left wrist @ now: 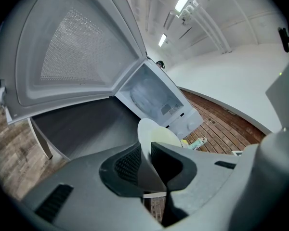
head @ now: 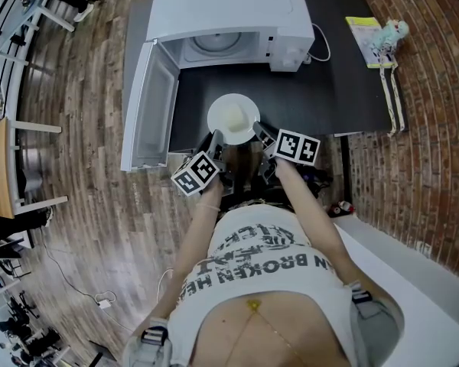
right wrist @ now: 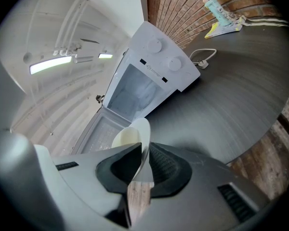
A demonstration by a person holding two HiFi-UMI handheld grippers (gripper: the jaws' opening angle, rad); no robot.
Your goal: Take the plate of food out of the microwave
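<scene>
Nearest, the left claw [head: 216,140] and right claw [head: 262,134] are each clamping opposite rims of the white plate [head: 233,118] of pale food, holding it over the dark tabletop's [head: 344,82] near edge, outside the open-doored microwave [head: 229,14] standing beyond.

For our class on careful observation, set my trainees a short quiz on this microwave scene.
1. True or false: the left tongs and right tongs both clamp the plate.
2. The microwave door is: A shut, B open, C missing.
3. One word: is the plate inside or outside the microwave?
Key: 1 true; 2 B; 3 outside.
</scene>
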